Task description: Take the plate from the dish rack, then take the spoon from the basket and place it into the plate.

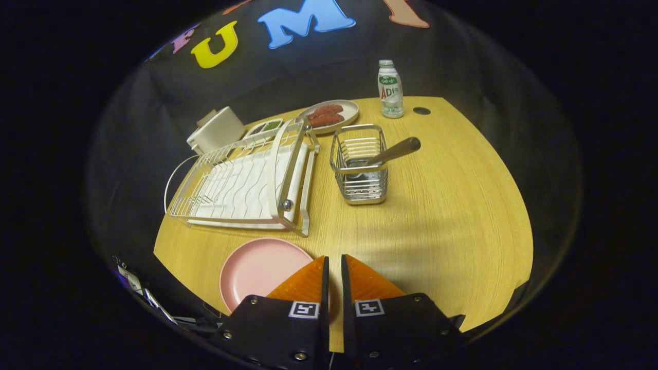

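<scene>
Plate [257, 270] removal from the dish rack [241, 180] is complete: your gripper [334, 264] holds nothing, its 2 fingers nearly closed, and the plate lies flat on the table [437, 216] just left of them. Step 2 remains: the spoon [390, 153] stands in the basket [360, 164], well beyond the fingers.

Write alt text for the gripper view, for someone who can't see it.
A pink plate lies flat on a wooden table beside the gripper, whose fingers are nearly closed and hold nothing. Beyond them a spoon leans in a wire basket, next to a white dish rack.
</scene>
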{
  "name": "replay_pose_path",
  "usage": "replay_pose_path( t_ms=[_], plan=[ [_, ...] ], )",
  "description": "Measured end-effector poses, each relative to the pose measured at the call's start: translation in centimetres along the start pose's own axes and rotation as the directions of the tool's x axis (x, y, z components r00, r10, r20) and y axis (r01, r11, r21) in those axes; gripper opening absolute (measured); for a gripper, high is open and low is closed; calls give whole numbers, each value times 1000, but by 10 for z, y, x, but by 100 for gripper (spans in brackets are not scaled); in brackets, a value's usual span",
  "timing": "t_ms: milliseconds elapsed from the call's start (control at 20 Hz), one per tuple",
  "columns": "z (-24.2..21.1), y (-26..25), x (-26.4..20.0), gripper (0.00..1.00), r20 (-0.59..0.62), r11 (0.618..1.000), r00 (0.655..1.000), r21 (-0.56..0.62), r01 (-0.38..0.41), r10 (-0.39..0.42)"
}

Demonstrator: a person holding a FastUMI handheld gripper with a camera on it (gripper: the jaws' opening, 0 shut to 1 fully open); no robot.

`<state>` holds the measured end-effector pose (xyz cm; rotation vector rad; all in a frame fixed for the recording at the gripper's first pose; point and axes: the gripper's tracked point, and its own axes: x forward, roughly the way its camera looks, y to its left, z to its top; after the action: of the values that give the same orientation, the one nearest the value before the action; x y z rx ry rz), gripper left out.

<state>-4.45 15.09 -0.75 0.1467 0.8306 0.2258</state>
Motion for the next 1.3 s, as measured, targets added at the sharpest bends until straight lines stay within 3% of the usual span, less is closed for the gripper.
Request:
replay_pose_path(
  t_ms=[200, 350, 600, 900, 1150, 1300],
  plan=[
    [20, -20, -9, 12, 204, 994, 978, -85, 70, -51],
    [28, -33, -13, 12, 311, 992, 948, -85, 94, -63],
    [60, -57, -13, 12, 507, 992, 859, -55, 114, -71],
    [94, -64, 12, 22, 591, 994, 807, -83, 77, -14],
    [117, -61, 16, 24, 655, 989, 755, -119, 89, 11],
    [122, -54, 27, 23, 662, 993, 748, -110, 36, 47]
  ],
)
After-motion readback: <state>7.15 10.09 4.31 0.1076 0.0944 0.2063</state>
